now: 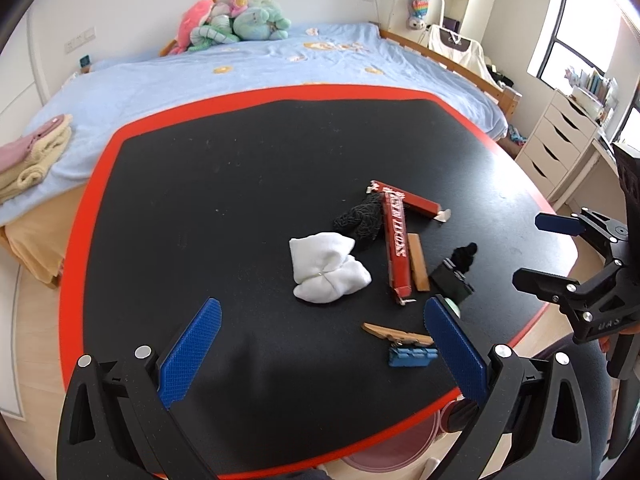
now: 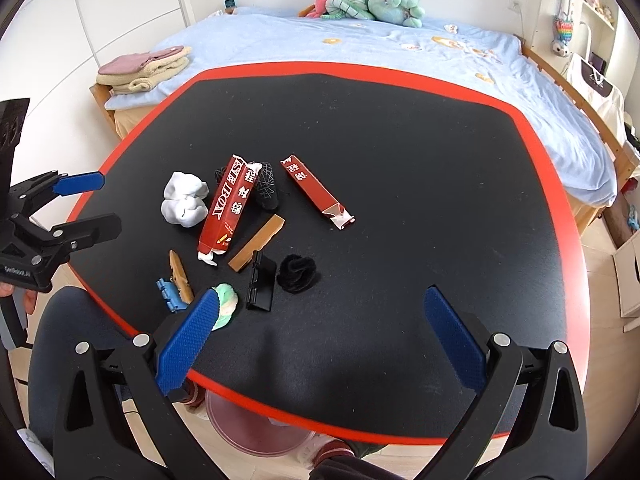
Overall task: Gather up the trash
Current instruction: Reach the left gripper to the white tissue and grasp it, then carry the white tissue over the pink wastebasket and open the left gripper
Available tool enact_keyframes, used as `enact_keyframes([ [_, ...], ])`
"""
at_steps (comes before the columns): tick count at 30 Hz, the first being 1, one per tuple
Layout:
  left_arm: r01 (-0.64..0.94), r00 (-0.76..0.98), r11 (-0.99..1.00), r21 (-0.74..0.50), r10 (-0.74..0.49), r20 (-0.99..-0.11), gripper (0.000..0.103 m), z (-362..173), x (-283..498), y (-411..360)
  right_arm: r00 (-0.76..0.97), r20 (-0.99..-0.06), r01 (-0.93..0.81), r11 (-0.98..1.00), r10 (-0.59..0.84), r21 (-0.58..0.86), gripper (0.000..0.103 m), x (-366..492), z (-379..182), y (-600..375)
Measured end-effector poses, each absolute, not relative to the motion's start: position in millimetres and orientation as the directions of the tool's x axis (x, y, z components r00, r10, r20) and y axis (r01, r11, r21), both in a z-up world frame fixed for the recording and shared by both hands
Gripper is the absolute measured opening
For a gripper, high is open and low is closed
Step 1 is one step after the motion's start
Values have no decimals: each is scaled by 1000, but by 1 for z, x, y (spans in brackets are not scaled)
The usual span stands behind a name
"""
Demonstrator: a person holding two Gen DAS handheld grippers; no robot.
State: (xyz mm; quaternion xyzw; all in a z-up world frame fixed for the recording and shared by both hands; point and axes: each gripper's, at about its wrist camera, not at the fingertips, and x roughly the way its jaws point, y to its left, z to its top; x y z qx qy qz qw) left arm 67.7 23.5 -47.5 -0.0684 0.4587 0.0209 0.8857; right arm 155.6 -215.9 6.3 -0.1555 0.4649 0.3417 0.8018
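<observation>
Clutter lies on a black table with a red rim (image 2: 400, 70). There are two torn red cartons (image 2: 225, 205) (image 2: 316, 192), a white sock bundle (image 2: 184, 199), a black patterned sock (image 2: 266, 184), a black fuzzy scrunchie (image 2: 298, 273), a black clip (image 2: 262, 280), a wooden strip (image 2: 258, 243), a wooden clip (image 2: 181, 276), a blue clip (image 2: 167, 294) and a green-white wad (image 2: 225, 304). My left gripper (image 1: 320, 354) is open above the table's near edge, facing the white sock bundle (image 1: 326, 266). My right gripper (image 2: 320, 344) is open and empty over the near edge.
A pink bin (image 2: 260, 428) stands on the floor under the table's near edge. A bed with a blue cover (image 2: 360, 48) and plush toys (image 2: 368, 0) lies behind the table. White drawers (image 1: 556, 144) stand to the right.
</observation>
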Motion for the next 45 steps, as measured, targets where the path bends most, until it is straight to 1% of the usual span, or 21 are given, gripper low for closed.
enact_keyframes([
  [4,-123,541,985,-125,-38,-840,97,-60,81,32,313,-863,-697,714,397,76,99,165,-4,-209],
  [6,-129,531,983,-128,-41,-847,97,-64,86,33,295,-871,-703,707,392,80,88,170,-10,-206],
  [10,-134,511,982,-136,-49,-858,97,-74,93,35,262,-878,-710,697,400,105,82,176,-20,-202],
  [13,-138,501,981,-140,-53,-864,97,-80,96,35,241,-883,-710,693,403,123,74,180,-26,-200],
  [14,-141,501,980,-142,-53,-864,94,-82,97,37,233,-884,-713,689,404,128,70,181,-29,-199],
  [15,-143,497,979,-145,-56,-866,88,-84,98,38,227,-886,-715,687,405,131,67,181,-30,-199],
  [16,-142,493,979,-147,-59,-868,85,-86,99,38,220,-886,-717,684,407,136,66,181,-32,-198],
  [18,-131,486,979,-154,-72,-871,75,-89,99,37,210,-888,-720,679,410,143,57,182,-34,-197],
  [19,-129,484,980,-155,-74,-872,73,-90,100,38,206,-888,-722,676,411,146,54,182,-35,-196],
  [20,-126,483,980,-156,-76,-872,65,-90,99,38,202,-887,-725,672,415,149,47,181,-36,-195],
  [21,-122,483,979,-160,-82,-872,56,-91,98,37,198,-887,-729,668,416,151,40,181,-37,-194],
  [22,-120,480,980,-161,-85,-873,50,-92,98,37,197,-888,-730,666,416,150,36,182,-37,-193],
  [23,-119,478,980,-158,-83,-874,47,-93,98,36,195,-888,-732,664,417,151,25,181,-37,-193],
  [24,-117,482,980,-161,-85,-872,42,-92,97,38,198,-888,-733,664,416,148,21,181,-37,-193],
  [27,-114,490,981,-159,-84,-868,39,-89,97,36,201,-884,-735,662,422,149,18,181,-36,-192],
  [29,-115,495,981,-159,-82,-865,38,-87,93,37,209,-882,-736,662,422,143,18,180,-35,-192],
  [35,-100,519,985,-142,-70,-852,38,-71,84,32,241,-869,-733,668,432,129,18,171,-22,-198],
  [45,6,565,994,-109,-94,-820,38,-36,32,-2,284,-836,-744,658,471,118,18,120,15,-225],
])
